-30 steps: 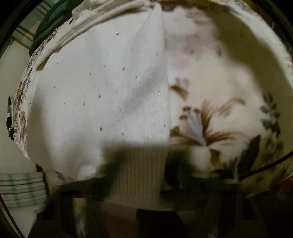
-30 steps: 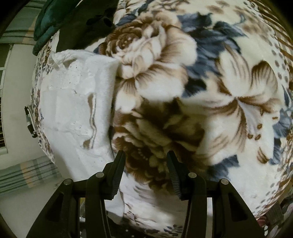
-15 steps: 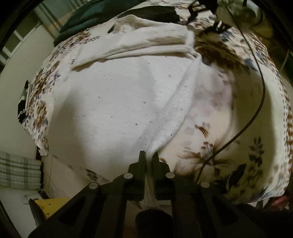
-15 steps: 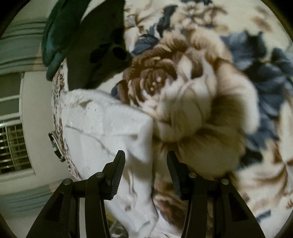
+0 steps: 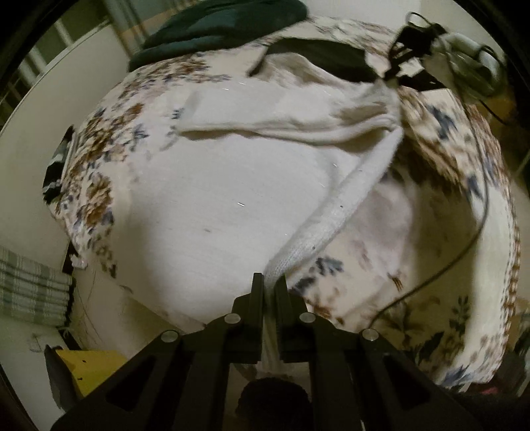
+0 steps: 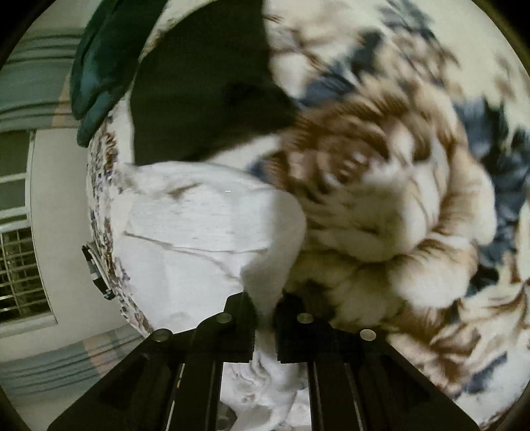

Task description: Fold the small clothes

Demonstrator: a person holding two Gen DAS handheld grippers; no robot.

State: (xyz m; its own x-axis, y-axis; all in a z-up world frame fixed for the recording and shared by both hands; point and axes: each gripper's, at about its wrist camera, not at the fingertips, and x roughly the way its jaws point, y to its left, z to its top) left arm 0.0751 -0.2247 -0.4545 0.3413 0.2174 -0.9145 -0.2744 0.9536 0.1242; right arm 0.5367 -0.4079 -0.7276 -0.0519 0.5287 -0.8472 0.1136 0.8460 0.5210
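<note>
A white knit garment (image 5: 232, 185) lies spread on a floral blanket (image 5: 430, 232). My left gripper (image 5: 268, 281) is shut on its ribbed edge (image 5: 334, 212), which runs up and right as a taut band toward the bunched far part (image 5: 298, 112). In the right wrist view the same white garment (image 6: 205, 232) lies at the left on the blanket (image 6: 397, 215). My right gripper (image 6: 265, 305) is shut on a corner of it, with white cloth between the jaws.
A black garment (image 5: 318, 56) and a dark green one (image 5: 212, 26) lie at the far end; they also show in the right wrist view (image 6: 205, 92) (image 6: 102, 63). A black cable (image 5: 477, 212) runs along the right. A yellow box (image 5: 89, 368) sits below the bed edge.
My left gripper has pulled back and up with the ribbed edge, stretching it. My right gripper moved left onto the garment's corner and closed on it.
</note>
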